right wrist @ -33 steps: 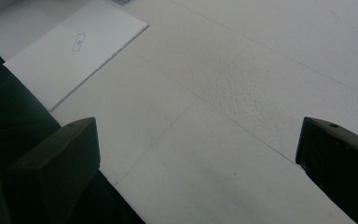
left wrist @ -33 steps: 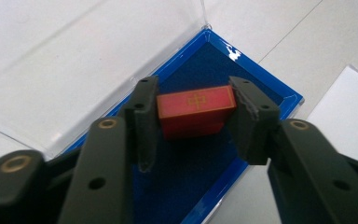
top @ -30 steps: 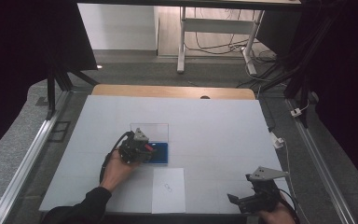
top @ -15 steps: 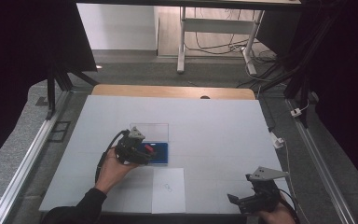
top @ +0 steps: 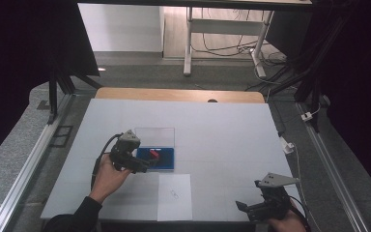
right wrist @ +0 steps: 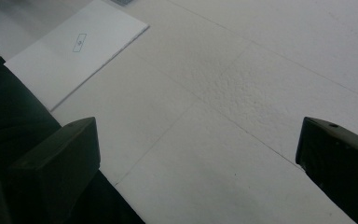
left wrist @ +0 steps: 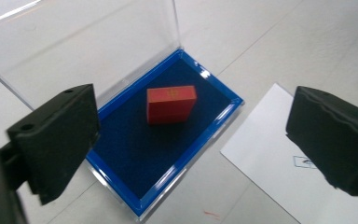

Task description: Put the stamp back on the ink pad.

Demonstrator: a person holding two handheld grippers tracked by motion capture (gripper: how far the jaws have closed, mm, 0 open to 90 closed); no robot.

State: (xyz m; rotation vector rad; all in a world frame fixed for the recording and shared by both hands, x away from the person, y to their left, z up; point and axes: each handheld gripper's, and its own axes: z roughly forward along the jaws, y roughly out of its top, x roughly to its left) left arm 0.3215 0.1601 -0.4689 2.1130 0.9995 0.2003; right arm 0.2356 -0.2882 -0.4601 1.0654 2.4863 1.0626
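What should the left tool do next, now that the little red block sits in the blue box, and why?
Probably draw back a little more, then go for the clear lid. The left tool has just been opening its jaws, with nothing between them, and the red block lies free on the blue box's dark lining. The lid stands open, so shutting it looks like the step left.

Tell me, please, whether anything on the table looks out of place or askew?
Nothing stands out. The red block lies slightly turned in the blue tray, its clear lid raised, and the paper sheet lies flat beside it.
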